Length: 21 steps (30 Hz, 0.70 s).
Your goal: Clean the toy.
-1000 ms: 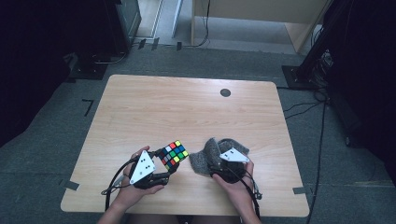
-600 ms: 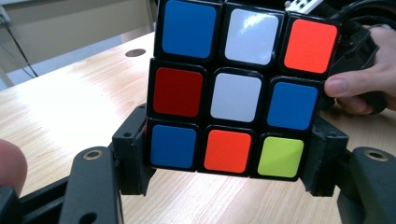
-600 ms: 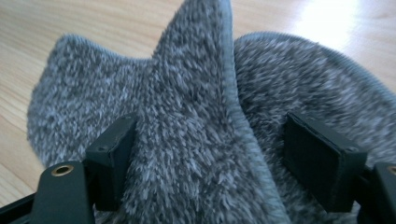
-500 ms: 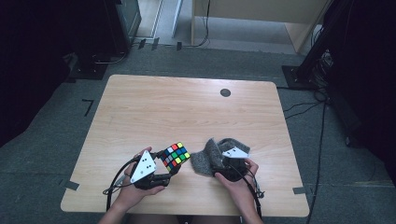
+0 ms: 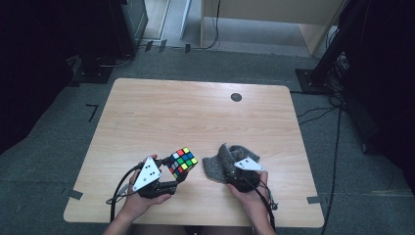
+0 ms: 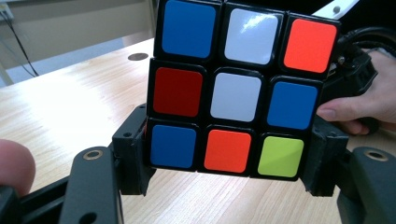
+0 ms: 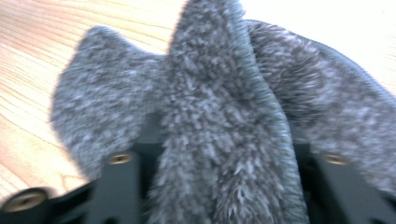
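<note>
A scrambled Rubik's cube (image 5: pixel 181 162) is lifted just off the wooden table (image 5: pixel 195 112) near its front edge. My left gripper (image 5: pixel 177 171) is shut on it, and in the left gripper view the pads (image 6: pixel 133 154) clamp the cube's (image 6: pixel 238 88) lower row from both sides. To its right a fluffy grey cloth (image 5: pixel 218 164) lies bunched on the table. My right gripper (image 5: pixel 230 171) reaches into it. Its jaws have just been closing, and a raised fold of the cloth (image 7: pixel 219 93) is squeezed between them at my right gripper (image 7: pixel 219 154).
A small black round disc (image 5: pixel 236 97) sits at the back right of the tabletop. Cables trail from both grippers over the front edge. Dark cabinets and stands (image 5: pixel 122 24) surround the table on the grey floor.
The right hand has shifted slightly at the cloth, and its fold looks more bunched. The left hand and the cube have stayed still.
</note>
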Motion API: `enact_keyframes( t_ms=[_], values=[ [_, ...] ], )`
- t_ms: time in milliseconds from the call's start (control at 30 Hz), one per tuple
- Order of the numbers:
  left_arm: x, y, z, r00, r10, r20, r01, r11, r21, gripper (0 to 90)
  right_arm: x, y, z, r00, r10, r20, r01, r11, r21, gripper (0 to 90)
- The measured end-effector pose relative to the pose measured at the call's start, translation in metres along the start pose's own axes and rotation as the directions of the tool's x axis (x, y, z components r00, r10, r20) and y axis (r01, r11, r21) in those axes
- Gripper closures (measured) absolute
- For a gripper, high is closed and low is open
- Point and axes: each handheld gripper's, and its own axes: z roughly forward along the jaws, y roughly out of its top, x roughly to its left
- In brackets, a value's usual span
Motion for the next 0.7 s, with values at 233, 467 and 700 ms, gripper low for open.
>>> enact_keyframes(
  t_ms=[233,467,700],
  values=[
    [-0.003,-0.001,0.004,0.9999,0.012,0.008,-0.012,0.9998,0.018,33.5,-0.002,-0.001,-0.005,0.9975,0.041,-0.058,-0.043,0.999,-0.031,72.6],
    [-0.008,-0.003,0.009,0.9993,0.032,0.017,-0.032,0.999,0.031,33.5,0.011,0.029,-0.056,0.9702,0.072,-0.231,-0.136,0.951,-0.277,72.8],
    [-0.02,-0.001,0.014,0.9956,0.083,0.045,-0.084,0.9958,0.036,33.5,0.063,0.06,-0.104,0.913,-0.117,-0.391,-0.069,0.9,-0.431,72.0]
  ],
)
